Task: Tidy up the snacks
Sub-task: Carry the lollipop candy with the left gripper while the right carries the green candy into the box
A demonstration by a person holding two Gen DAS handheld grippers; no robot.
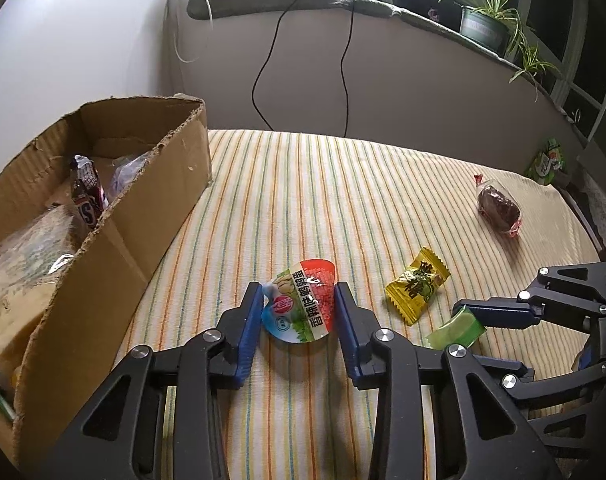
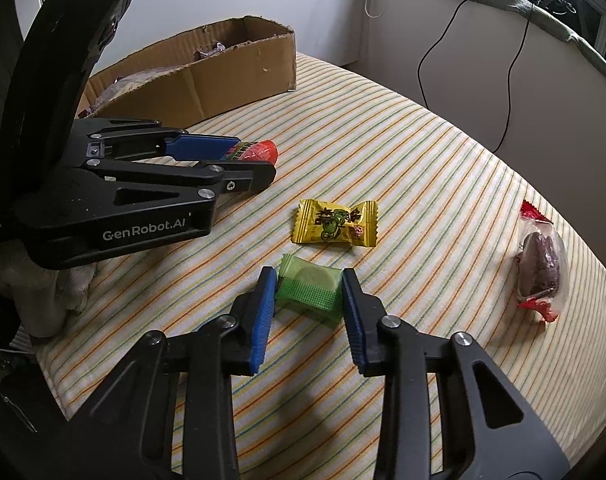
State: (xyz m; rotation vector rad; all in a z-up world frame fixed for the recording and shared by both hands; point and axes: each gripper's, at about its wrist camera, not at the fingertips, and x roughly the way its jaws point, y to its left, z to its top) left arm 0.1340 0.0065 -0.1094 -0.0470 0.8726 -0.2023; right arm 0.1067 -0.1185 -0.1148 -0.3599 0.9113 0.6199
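Where "GenRobot.AI" marks the left claw [image 2: 247,160], it pinches a jelly cup [image 1: 301,304].

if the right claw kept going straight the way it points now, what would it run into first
Nothing ahead needs reaching: the green wrapped candy already sits between the right claw pads, which look pressed on its sides. Pushing further, it would likely meet the striped cloth under the candy, before the yellow candy beyond.

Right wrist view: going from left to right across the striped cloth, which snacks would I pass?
Red-lidded snack cup between the left hand-held gripper's fingers → green wrapped candy between the right hand-held gripper's fingers → yellow wrapped candy, just beyond it → clear packet with a dark snack at the far right.
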